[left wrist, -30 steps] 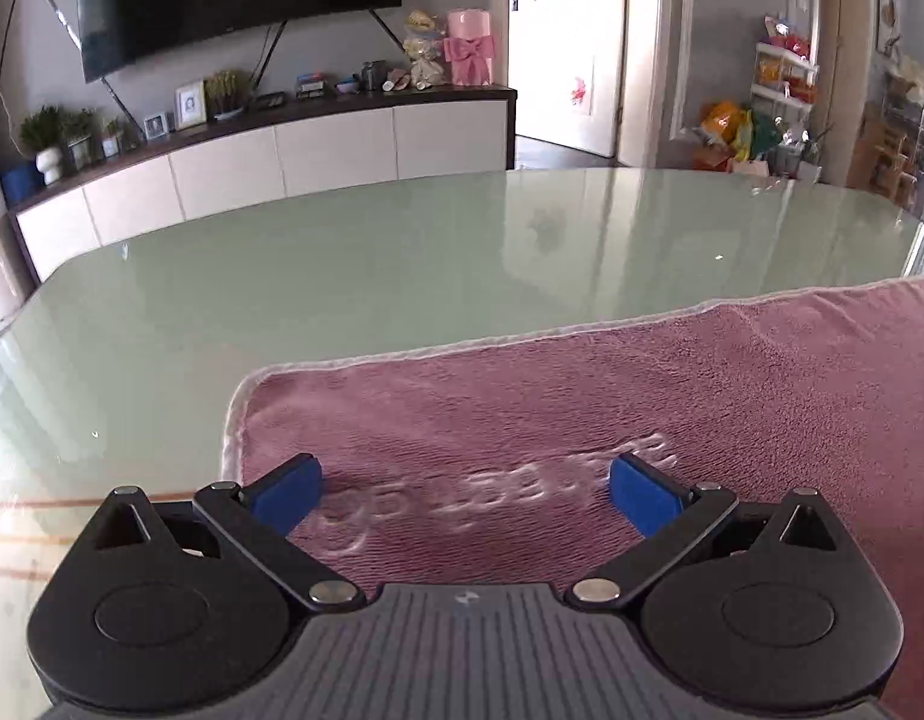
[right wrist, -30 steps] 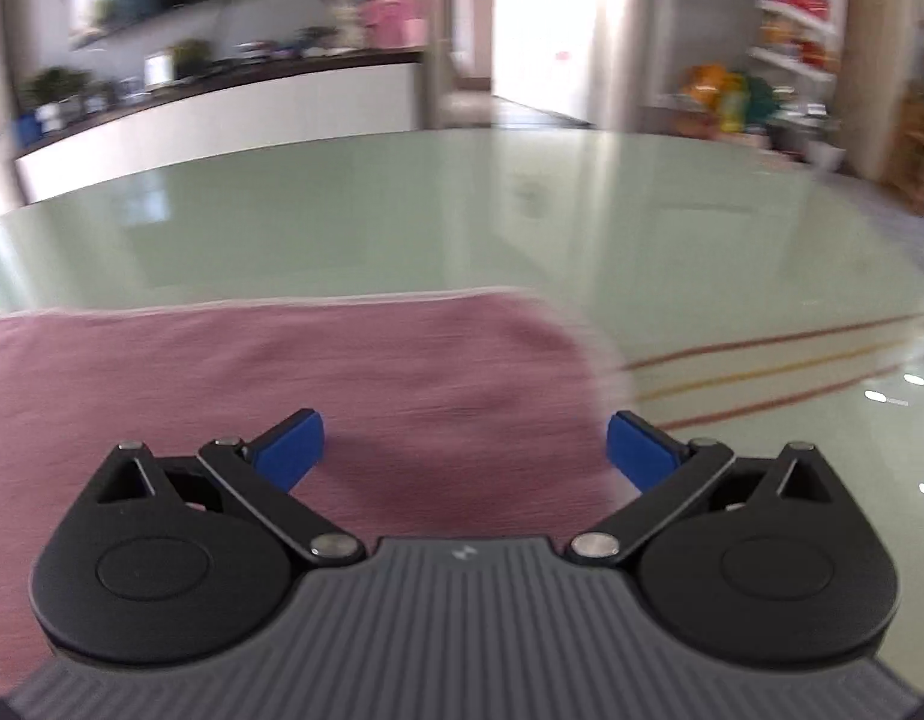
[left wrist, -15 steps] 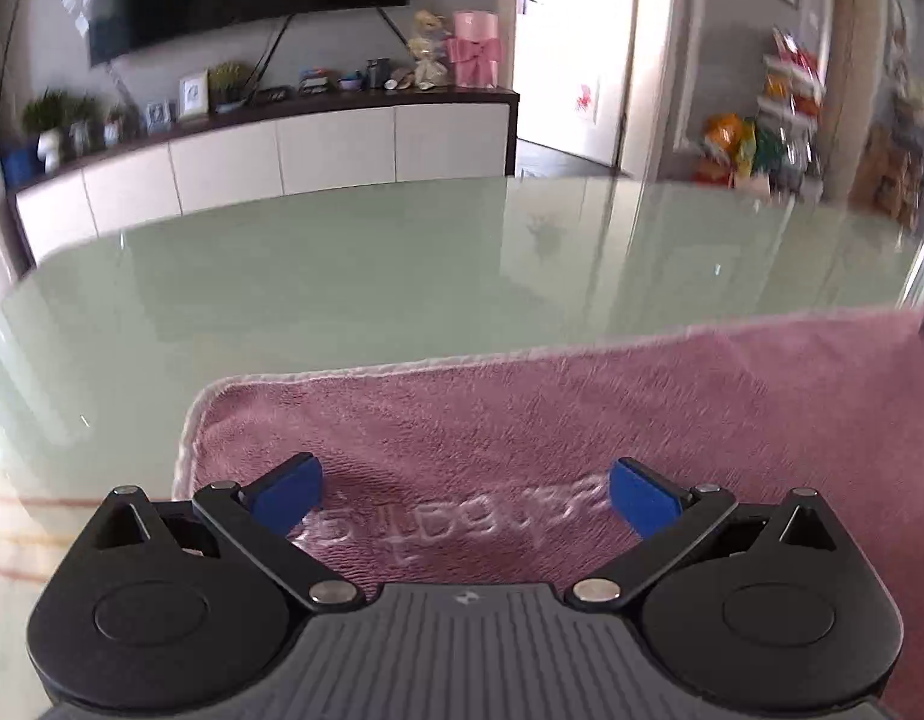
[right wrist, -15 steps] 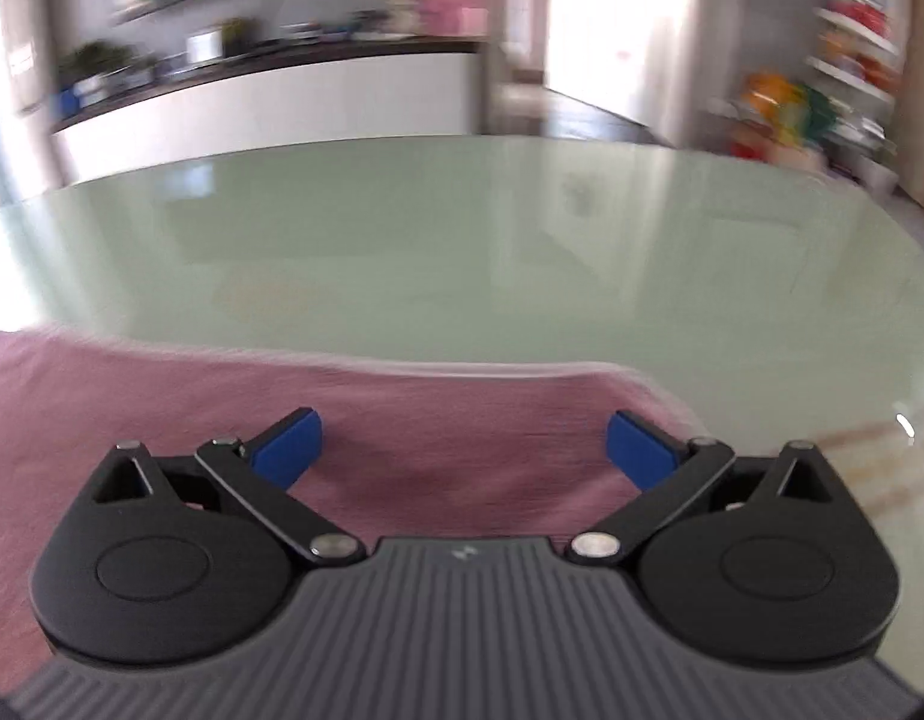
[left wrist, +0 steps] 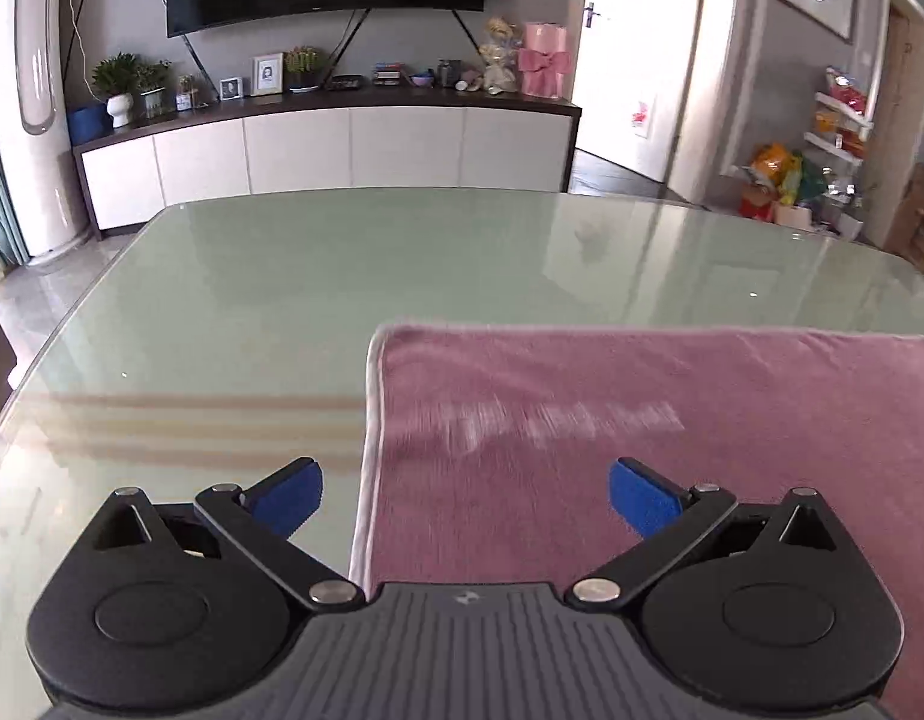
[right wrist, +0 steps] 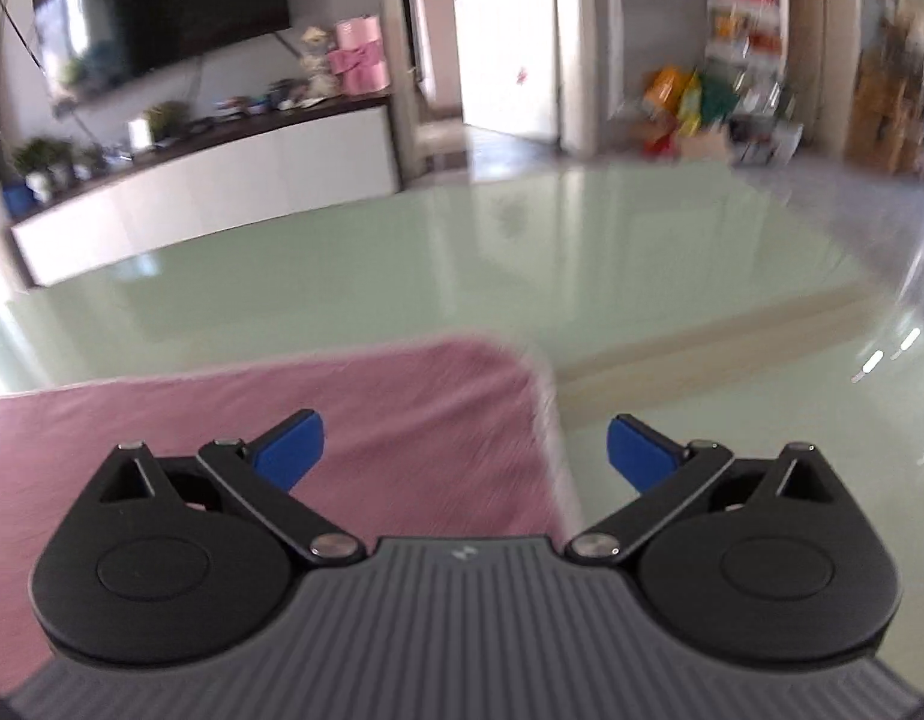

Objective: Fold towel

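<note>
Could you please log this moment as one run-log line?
left tool open, over towel left edge | right tool open, over right edge | towel flat

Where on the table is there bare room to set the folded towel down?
Bare glass table lies beyond the towel's far edge to the table's far rim, left of its left hem near the left gripper, and right of its right edge past the right gripper. Only the towel takes up space.

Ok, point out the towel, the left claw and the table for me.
towel [left wrist: 672,396]: left wrist view, on its flat pink top.
left claw [left wrist: 465,489]: left wrist view, midway between the blue fingertips, which stand wide apart.
table [left wrist: 354,264]: left wrist view, on bare green glass beyond the towel.
</note>
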### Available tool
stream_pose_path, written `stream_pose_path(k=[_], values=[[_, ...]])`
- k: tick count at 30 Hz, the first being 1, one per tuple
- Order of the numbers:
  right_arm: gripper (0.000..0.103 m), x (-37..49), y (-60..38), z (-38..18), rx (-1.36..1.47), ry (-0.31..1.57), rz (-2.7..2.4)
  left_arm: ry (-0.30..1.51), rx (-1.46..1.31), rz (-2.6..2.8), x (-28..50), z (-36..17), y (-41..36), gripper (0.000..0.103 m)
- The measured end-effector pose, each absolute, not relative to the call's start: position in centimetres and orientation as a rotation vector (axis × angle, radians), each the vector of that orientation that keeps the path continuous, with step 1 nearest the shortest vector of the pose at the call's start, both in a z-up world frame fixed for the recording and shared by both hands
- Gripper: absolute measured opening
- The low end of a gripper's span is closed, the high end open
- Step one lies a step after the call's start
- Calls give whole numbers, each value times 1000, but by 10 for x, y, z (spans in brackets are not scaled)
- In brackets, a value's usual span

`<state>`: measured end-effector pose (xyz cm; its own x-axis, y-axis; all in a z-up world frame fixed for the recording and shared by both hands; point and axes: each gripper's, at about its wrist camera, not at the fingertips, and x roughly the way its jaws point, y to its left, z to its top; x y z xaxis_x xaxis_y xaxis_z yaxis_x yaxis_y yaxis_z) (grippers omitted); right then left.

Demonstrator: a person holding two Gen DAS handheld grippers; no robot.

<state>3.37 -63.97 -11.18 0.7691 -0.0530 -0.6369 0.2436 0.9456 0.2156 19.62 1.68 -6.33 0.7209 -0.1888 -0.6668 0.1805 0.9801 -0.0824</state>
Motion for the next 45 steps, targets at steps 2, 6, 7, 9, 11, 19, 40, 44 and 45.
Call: stream_pose_path(k=[2,6,7,9,11,19,40,44,45], values=[[103,10,-645,-109,374,703,-142,762,-13,-223,173,-63,24,103],[103,-39,-647,-103,422,774,-152,809,-3,-253,121,-72,33,103],[103,-48,-646,-103,421,797,-155,823,5,-259,107,-76,34,103],[103,-66,-643,-101,427,843,-172,836,11,-277,91,-80,34,102],[103,-55,-652,-99,461,870,-174,847,16,-292,80,-82,33,102],[103,-60,-638,-92,476,850,-192,901,-75,-237,80,-82,57,94],[103,-18,-552,-93,423,872,28,1033,-75,-150,98,-81,52,16],[103,-14,-530,-94,398,886,71,1028,-76,-163,98,-80,51,10],[103,-11,-523,-95,394,892,88,1026,-77,-167,99,-80,50,10]])
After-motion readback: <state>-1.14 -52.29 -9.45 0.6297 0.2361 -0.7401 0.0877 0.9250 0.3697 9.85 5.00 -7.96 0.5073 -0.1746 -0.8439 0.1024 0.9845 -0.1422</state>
